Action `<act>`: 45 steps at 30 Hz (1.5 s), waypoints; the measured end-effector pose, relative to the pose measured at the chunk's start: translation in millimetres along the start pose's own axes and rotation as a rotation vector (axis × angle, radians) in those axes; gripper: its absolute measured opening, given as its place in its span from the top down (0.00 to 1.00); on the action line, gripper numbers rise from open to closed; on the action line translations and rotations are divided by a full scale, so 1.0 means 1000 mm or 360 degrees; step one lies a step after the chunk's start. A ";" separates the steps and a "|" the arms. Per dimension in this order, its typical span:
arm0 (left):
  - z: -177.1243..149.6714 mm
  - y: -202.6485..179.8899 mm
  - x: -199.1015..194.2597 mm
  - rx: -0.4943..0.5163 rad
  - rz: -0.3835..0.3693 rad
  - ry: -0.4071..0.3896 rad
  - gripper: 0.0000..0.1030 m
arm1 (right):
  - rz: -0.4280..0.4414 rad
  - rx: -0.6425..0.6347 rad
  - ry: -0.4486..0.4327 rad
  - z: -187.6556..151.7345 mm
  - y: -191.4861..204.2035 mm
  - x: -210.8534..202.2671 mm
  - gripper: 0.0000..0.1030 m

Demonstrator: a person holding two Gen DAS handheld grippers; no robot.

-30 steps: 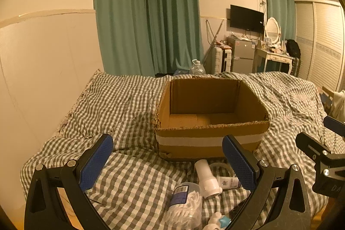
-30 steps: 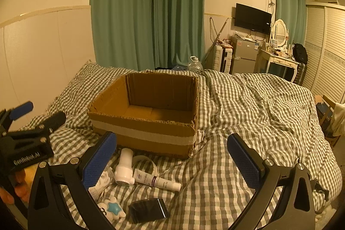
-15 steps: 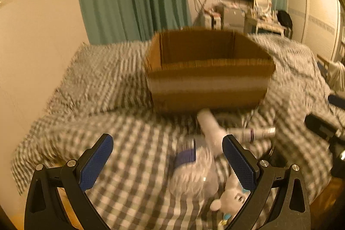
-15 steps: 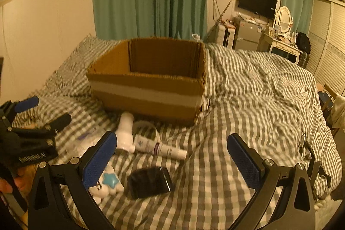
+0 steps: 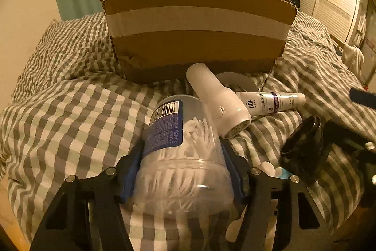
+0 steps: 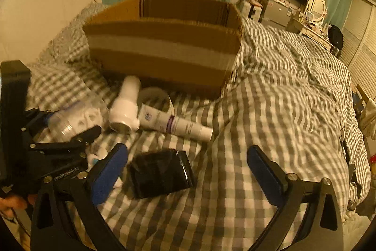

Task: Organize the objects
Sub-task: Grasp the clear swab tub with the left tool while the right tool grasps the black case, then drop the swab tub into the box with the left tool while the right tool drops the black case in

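Since a sec ago both grippers have dropped from hovering high over the bed to right down among the clutter, w/ the left gripper (image 5: 183,171) going from wide open and empty to closed around the clear cotton-swab jar (image 5: 181,157). Blue pads press the jar on both sides, near its lid end; jar lies on its side on the checked bedspread (image 5: 70,114), barcode end pointing toward the cardboard box (image 5: 197,22). Can't tell if it's lifted off the cover yet.

Right gripper (image 6: 185,168) is wide open, holding nothing. Its left finger is just beside the black jar (image 6: 159,173), which sits between the fingers but nearer the left one, not touching the right.

Step in hand, I'd say: first pick. Next the swab jar needs lifting clear and carrying up over the box's near wall, which stands tall from here, then dropping inside. Right side prob needs to centre on the black jar before closing.

In the way: white hairdryer-like gadget (image 5: 218,100) lies touching or nearly touching the swab jar's far end, so a straight forward push could knock it. Behind it the BOP tube (image 5: 270,101) and a roll of tape (image 6: 156,98), both close to the box front. A small white-and-blue toy (image 5: 272,168) peeks out by the left gripper, mostly hidden.
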State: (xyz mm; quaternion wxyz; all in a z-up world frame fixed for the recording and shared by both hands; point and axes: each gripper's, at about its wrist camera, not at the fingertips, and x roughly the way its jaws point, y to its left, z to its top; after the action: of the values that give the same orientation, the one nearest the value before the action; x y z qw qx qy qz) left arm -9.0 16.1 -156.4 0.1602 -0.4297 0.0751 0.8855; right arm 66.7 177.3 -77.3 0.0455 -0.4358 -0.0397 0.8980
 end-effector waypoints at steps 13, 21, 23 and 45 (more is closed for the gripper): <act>0.010 0.019 -0.025 -0.0072 -0.0035 -0.0067 0.38 | 0.0185 0.0033 0.0301 -0.013 0.013 0.062 0.42; 0.017 0.021 -0.045 -0.0091 -0.0019 -0.0124 0.38 | 0.0117 -0.0037 0.0168 -0.008 0.016 0.037 0.42; 0.023 0.022 -0.057 -0.0097 -0.0010 -0.0163 0.38 | 0.0128 -0.0024 0.0106 -0.001 0.012 0.022 0.42; 0.216 0.034 -0.095 -0.0091 0.0100 -0.0525 0.38 | 0.0187 -0.0086 -0.0402 0.201 -0.029 -0.052 0.43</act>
State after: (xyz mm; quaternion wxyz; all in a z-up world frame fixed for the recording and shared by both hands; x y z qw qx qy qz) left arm -124.8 21.6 51.9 0.1305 -0.2804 0.0360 0.9503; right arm -57.9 193.5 89.8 -0.0244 -0.3221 -0.0437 0.9454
